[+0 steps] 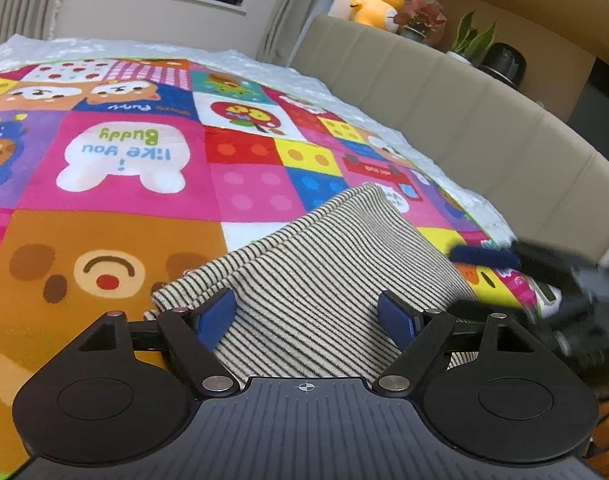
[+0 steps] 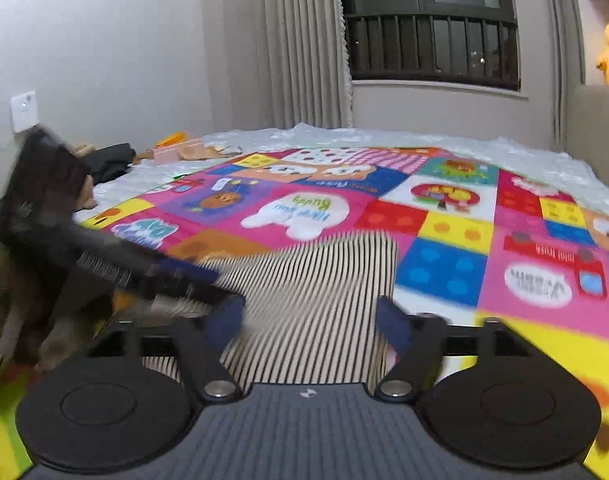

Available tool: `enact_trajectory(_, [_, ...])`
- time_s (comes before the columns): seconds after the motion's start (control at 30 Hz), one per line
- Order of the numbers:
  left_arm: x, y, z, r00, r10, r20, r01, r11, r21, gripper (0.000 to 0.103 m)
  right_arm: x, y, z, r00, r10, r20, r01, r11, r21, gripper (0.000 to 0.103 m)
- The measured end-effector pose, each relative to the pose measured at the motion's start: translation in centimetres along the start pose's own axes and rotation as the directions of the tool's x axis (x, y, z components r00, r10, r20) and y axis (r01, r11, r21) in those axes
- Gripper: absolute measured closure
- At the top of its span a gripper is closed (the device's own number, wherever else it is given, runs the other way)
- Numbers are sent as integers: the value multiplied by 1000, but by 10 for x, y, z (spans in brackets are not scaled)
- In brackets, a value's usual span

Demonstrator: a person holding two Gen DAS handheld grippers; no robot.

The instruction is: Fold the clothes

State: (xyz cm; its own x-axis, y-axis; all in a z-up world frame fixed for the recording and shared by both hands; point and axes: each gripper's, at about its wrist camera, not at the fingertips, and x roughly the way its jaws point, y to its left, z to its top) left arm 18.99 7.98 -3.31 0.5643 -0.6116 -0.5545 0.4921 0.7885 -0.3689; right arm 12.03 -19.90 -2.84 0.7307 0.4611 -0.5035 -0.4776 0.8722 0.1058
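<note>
Centrally, garment: a folded black-and-cream striped garment [image 1: 324, 280] lies flat on a bright patchwork cartoon blanket [image 1: 116, 184], in the lower middle of both views.
Left tool: the left tool [image 1: 308, 316] sits low over the garment's near end, its blue-padded fingers spread wide with cloth showing between them, pinching nothing.
Right tool: the right tool [image 2: 308, 320] is likewise spread apart over the striped cloth, gripping nothing; this view is motion-blurred.
Crossing views: each tool appears blurred at the other view's edge, right in the left view, left in the right.
Bed: a white bedspread [image 2: 344, 136] borders the blanket.
Upper right, left view: a yellow plush toy [image 1: 378, 2] sits on a ledge.
</note>
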Motion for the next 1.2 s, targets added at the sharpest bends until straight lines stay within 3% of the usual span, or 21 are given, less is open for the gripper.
enact_trajectory(0.07, [3, -1, 1, 1000, -14, -3, 14, 1000, 0, 12, 12, -8, -16, 998, 3, -68, 3, 996, 84, 22])
enact_trajectory(0.1, [4, -4, 0, 1000, -12, -6, 12, 1000, 10, 11, 15, -14, -19, 997, 11, -77, -1, 991, 136, 16])
enact_trajectory(0.17, [4, -13, 1, 1000, 20, -16, -19, 999, 51, 10, 20, -23, -21, 996, 30, -88, -10, 977, 215, 14])
enact_trajectory(0.3, [-11, -25, 10, 999, 35, -7, -34, 993, 112, 11, 6, -16, -14, 996, 7, -84, 10, 981, 196, 14])
enact_trajectory(0.4, [-25, -23, 22, 998, 42, 45, -48, 987, 155, 8, -14, -21, -17, 996, 49, -80, -24, 956, 292, 14])
enact_trajectory(0.5, [-18, -1, 32, 998, 46, 31, -49, 993, 103, 7, -23, -28, -28, 988, 122, -96, -72, 908, 413, 14])
enact_trajectory(0.57, [-4, 20, 32, 999, 29, -16, -29, 999, 22, 7, -22, -29, -36, 977, 177, -118, -98, 868, 487, 18])
enact_trajectory(0.63, [11, 40, 27, 999, -4, -51, 1, 998, -59, 7, -15, -24, -44, 959, 249, -136, -137, 827, 546, 35])
enact_trajectory(0.7, [21, 55, 19, 997, -53, -61, 45, 991, -130, 5, -6, -20, -47, 951, 278, -137, -153, 806, 572, 42])
enact_trajectory(0.73, [23, 59, 16, 996, -69, -53, 61, 986, -155, 4, -2, -20, -45, 952, 275, -135, -152, 807, 571, 54])
enact_trajectory(0.83, [17, 62, 11, 997, -73, -37, 65, 980, -186, 8, 12, -30, -37, 948, 288, -136, -157, 793, 589, 56])
enact_trajectory(1.03, [9, 32, -5, 991, -119, -67, 107, 981, -161, 13, 15, -45, -2, 984, 106, -143, -37, 908, 418, 56])
enact_trajectory(1.2, [4, 1, -22, 980, -172, -97, 158, 978, -134, 12, 24, -54, 16, 991, -14, -131, 51, 959, 278, 56])
